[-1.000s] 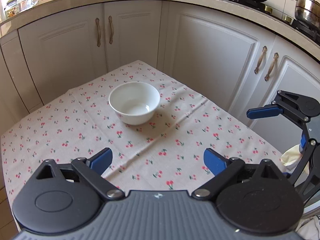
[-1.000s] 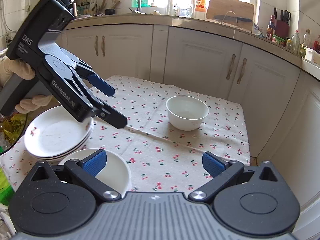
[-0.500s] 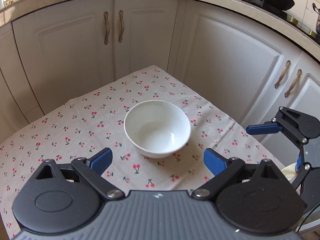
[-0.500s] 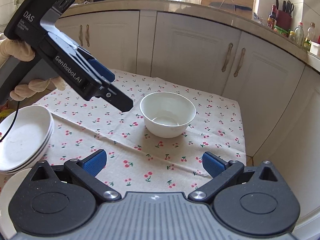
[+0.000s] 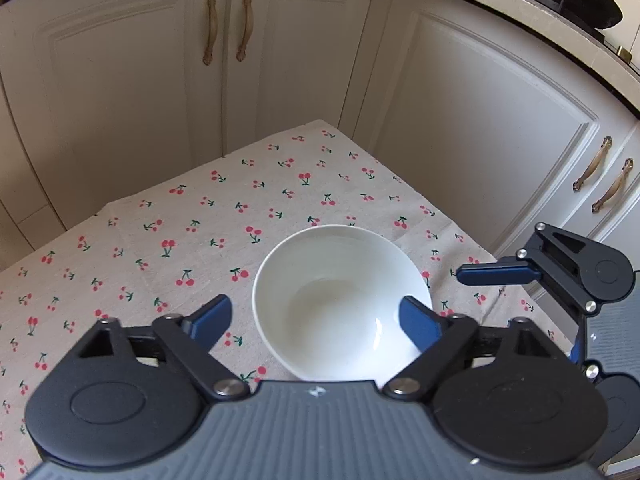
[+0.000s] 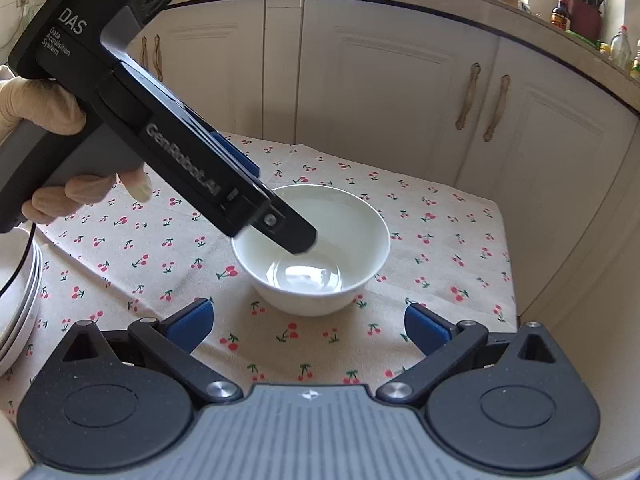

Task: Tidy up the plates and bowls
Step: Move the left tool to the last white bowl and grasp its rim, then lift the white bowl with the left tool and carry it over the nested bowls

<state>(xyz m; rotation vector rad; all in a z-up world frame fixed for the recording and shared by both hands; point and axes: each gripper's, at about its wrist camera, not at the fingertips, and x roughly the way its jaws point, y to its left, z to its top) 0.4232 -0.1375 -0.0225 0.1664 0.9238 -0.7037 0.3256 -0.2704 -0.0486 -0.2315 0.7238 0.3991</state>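
Now we have the white bowl (image 5: 342,304) sitting upright on the cherry-print cloth (image 5: 168,240), toward the table's far right corner by the cabinet doors (image 6: 400,92). Our left gripper (image 5: 316,320) is the nearer one: one blue pad reaches over the bowl's right rim and into it, the other hangs outside on the left, so the near wall lies between the fingers. Its jaws have just been closing, yet they are still parted, with no pad pressing on the wall. A round bowl offers no long axis; any rim point serves. Our right gripper (image 6: 308,326) waits just short of the bowl, jaws spread wide and empty. Stacked plates (image 6: 16,292) lie far left.
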